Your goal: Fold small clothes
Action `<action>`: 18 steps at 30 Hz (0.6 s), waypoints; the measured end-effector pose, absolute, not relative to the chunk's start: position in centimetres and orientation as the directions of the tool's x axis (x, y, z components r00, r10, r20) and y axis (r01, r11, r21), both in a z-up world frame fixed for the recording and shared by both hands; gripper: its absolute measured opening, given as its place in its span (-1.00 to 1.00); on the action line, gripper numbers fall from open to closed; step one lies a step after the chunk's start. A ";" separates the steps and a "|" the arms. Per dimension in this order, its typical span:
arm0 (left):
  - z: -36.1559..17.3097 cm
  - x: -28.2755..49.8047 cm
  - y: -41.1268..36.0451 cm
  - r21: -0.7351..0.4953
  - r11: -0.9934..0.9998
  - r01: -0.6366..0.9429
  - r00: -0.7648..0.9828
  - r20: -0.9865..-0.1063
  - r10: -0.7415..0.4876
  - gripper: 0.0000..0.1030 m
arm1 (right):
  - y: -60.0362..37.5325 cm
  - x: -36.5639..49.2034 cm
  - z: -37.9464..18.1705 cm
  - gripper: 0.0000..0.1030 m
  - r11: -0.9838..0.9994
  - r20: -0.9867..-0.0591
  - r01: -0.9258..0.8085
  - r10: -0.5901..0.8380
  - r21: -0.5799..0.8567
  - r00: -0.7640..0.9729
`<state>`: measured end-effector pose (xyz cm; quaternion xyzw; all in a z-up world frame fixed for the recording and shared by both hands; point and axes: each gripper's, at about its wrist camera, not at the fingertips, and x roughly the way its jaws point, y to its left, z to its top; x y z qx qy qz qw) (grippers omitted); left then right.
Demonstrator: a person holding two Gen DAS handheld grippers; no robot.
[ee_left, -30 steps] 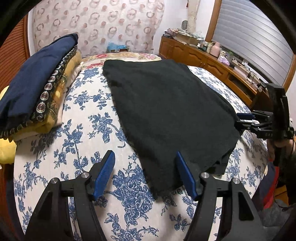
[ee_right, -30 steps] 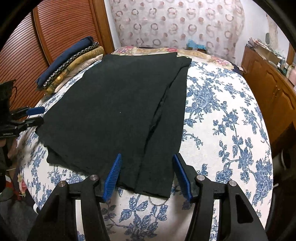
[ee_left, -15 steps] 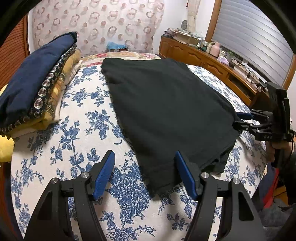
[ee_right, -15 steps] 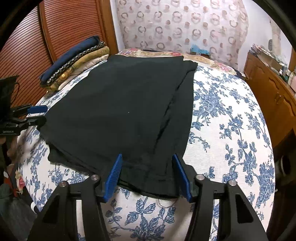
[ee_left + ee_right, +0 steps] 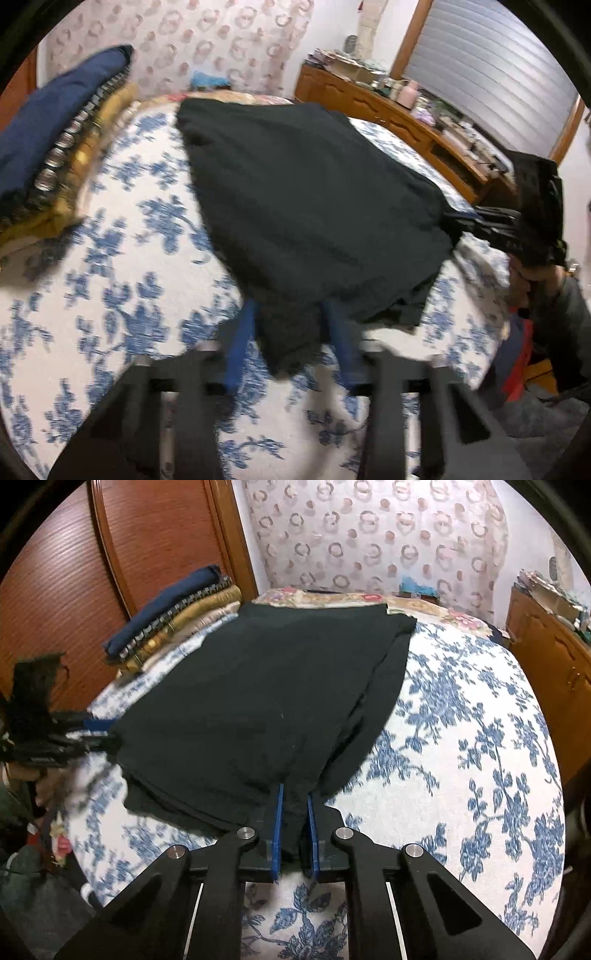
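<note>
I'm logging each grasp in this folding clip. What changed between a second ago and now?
Both grippers closed in on the near edge of the black garment. The right gripper, open before, is now shut on the hem. The left gripper narrowed around its corner, which now hangs lifted between the fingers; blur hides whether it is clamped. The stack of folded clothes and the floral bedspread are unchanged.

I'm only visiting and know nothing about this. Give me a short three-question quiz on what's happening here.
1. True or false: the right gripper is shut on the black cloth.
2. What lies under the cloth? A) wooden table B) floral bedspread C) carpet
3. Fill in: the stack of folded clothes has a ____ item on top.

Key: 1 true: its blue fingers pinch the near edge. 2 B. 3 navy.
</note>
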<state>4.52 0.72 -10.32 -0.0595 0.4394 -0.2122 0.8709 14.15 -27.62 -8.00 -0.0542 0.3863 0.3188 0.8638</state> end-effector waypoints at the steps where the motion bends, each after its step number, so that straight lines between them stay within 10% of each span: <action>1: -10.1 4.6 0.7 -0.290 0.902 0.321 0.526 -0.737 -0.424 -0.70 | -27.6 14.3 -7.7 -0.78 0.784 -0.693 -0.600 0.522 0.160 0.497; 18: -0.1 18.1 3.3 -0.269 0.922 0.277 0.721 -0.577 -0.385 -0.83 | -26.1 25.6 0.0 -0.81 0.757 -0.545 -0.625 0.610 0.188 0.575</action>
